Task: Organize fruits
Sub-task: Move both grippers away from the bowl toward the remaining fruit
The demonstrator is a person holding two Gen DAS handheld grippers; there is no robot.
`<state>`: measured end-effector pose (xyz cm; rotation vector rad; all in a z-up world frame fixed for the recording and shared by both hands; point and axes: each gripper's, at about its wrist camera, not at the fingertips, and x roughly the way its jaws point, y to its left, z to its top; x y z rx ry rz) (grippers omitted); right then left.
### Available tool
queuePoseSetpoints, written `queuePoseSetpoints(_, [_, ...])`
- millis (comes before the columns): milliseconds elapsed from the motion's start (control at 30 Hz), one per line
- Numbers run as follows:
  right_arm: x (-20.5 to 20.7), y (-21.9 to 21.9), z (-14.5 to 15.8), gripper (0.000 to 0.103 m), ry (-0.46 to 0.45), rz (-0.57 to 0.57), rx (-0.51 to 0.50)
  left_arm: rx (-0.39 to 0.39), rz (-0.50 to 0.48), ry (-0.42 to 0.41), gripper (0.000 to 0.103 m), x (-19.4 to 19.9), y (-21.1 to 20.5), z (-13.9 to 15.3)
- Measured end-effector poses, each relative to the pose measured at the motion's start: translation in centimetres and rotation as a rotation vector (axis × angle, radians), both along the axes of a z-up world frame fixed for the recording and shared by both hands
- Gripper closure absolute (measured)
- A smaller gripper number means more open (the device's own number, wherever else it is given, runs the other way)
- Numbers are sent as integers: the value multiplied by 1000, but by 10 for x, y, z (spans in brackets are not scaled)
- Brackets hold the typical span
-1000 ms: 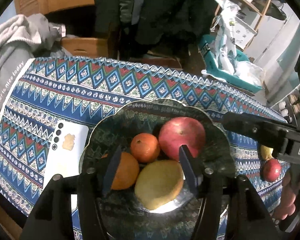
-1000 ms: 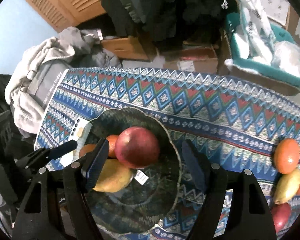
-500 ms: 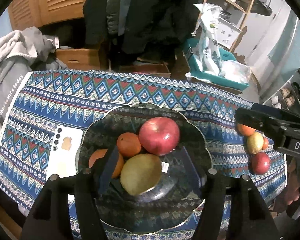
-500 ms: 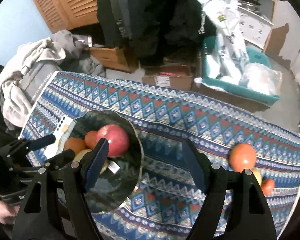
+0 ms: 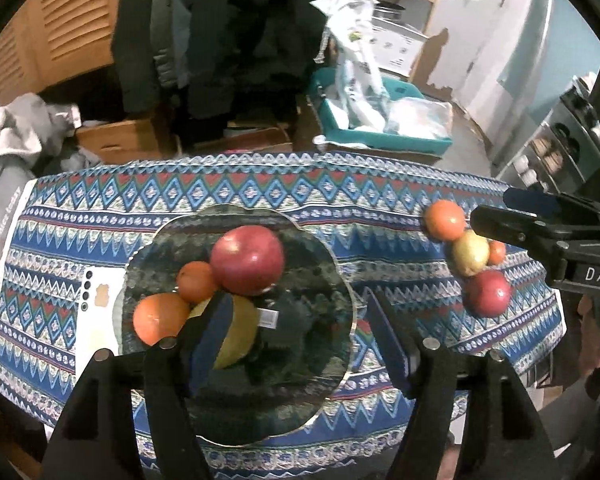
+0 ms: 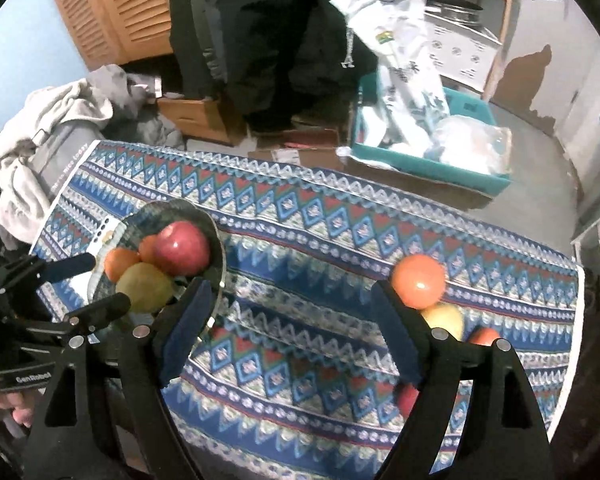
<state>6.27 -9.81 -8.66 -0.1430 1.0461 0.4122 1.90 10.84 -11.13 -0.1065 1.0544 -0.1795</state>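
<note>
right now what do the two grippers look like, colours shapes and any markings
Both are matte black, two-fingered handheld tools. The left gripper has angular black arms with round silver pins and flat dark blue pads. The right gripper has the same arms, pins and blue pads. Its body shows white letters "DAS" in the left view; the left's strip reads "GenRobot" in the right view.

Table [image 5: 260, 184] w/ patterned cloth, blue/red/white zigzag bands, covers full top. Directly on cloth: dark scalloped plate [image 5: 324, 364] at left-centre; white phone [image 5: 100, 320] face-down just beside plate's left rim, partly under it. Right end: loose fruit cluster, all touching or nearly so: orange [image 5: 445, 220], yellow-green pear [image 5: 470, 253], small orange fruit [image 5: 497, 252], red apple [image 5: 488, 294]. Cluster sits well apart from plate.
</note>
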Motion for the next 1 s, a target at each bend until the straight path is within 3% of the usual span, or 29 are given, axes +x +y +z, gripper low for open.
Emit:
queuePoseSetpoints(467, [-17,-57,8,17,-4,-42,-20,16,-116,13,28,-6,-55,3])
queuePoseSetpoints(1000, [-23,-123,-11,17,30,-130,-33,37,-212,24,26,-3,-106,2])
